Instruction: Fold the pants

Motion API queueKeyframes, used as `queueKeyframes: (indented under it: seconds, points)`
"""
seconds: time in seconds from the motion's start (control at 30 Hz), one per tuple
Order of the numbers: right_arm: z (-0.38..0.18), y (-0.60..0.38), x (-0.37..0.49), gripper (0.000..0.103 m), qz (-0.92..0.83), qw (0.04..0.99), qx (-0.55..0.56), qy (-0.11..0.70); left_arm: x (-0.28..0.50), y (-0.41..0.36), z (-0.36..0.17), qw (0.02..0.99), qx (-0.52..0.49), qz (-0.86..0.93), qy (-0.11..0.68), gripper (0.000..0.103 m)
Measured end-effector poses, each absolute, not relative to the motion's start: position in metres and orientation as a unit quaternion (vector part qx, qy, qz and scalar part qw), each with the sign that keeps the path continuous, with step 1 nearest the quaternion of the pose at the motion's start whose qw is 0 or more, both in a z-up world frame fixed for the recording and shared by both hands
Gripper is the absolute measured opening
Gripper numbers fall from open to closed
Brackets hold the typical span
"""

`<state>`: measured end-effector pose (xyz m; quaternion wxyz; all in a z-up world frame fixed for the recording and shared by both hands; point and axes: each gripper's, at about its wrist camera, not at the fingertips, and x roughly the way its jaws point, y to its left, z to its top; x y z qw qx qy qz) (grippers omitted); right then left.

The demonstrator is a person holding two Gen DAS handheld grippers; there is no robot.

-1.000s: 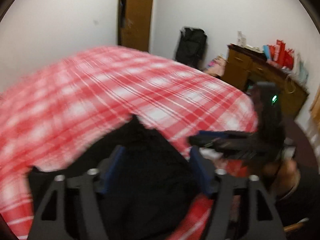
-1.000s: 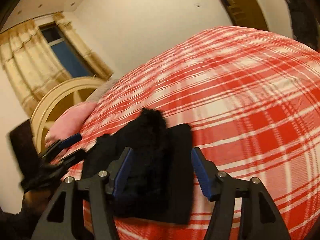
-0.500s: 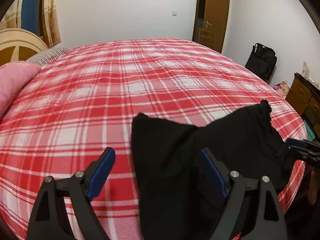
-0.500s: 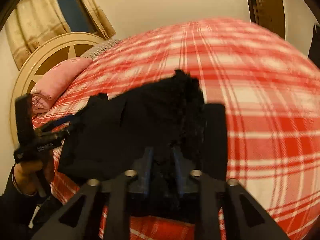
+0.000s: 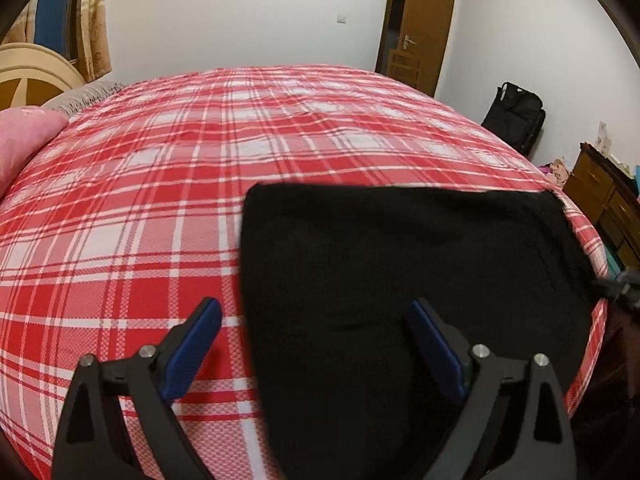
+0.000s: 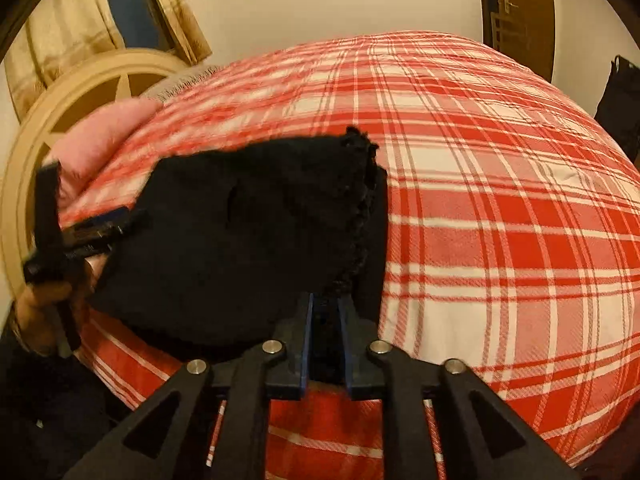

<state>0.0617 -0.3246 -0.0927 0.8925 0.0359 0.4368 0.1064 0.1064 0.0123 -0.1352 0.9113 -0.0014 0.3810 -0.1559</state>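
Observation:
Black pants (image 5: 400,248) lie spread on the red plaid bed (image 5: 160,200), near its front right corner. My left gripper (image 5: 313,308) hovers low over the pants' left edge, its jaws wide and still opening. One finger is over the bedspread, the other over the cloth, and neither pad presses. In the right wrist view, my right gripper (image 6: 325,300) has the frilly edge of the pants (image 6: 248,232) pinched between its blue pads, though its jaws are starting to open. The left gripper (image 6: 108,232) shows at the pants' far side, and the right gripper (image 5: 618,284) at the frame's right edge.
A pink pillow (image 5: 24,140) and a cream headboard (image 5: 32,76) are at the bed's left end. Beyond the bed stand a brown door (image 5: 416,24), a black bag (image 5: 516,120) and a wooden dresser (image 5: 600,200). A hand (image 6: 36,304) holds the left gripper.
My left gripper swung left, sank toward the bed and opened wider. My right gripper went from open to pinched on the pants' edge. The bunched pants now lie spread out.

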Motion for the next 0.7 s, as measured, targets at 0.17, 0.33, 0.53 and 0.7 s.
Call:
queueKeyframes:
  seconds: [0.17,0.33,0.53,0.7]
  points:
    - [-0.056,-0.31,0.068,0.047,0.086,0.922,-0.005,0.377,0.112,0.016,-0.135,0.911,0.006,-0.151,0.383,0.096]
    - [-0.047,-0.283,0.099,0.047,0.179,0.918,0.01,0.355,0.12,0.032,-0.12,0.922,-0.002,-0.134,0.363,0.096]
    - [-0.111,-0.325,0.158,0.047,0.118,0.875,0.115,0.455,0.136,0.023,-0.128,0.919,0.023,-0.126,0.374,0.096]
    - [-0.101,-0.318,0.134,0.047,0.105,0.89,0.067,0.439,0.125,0.01,-0.141,0.906,0.04,-0.149,0.393,0.096]
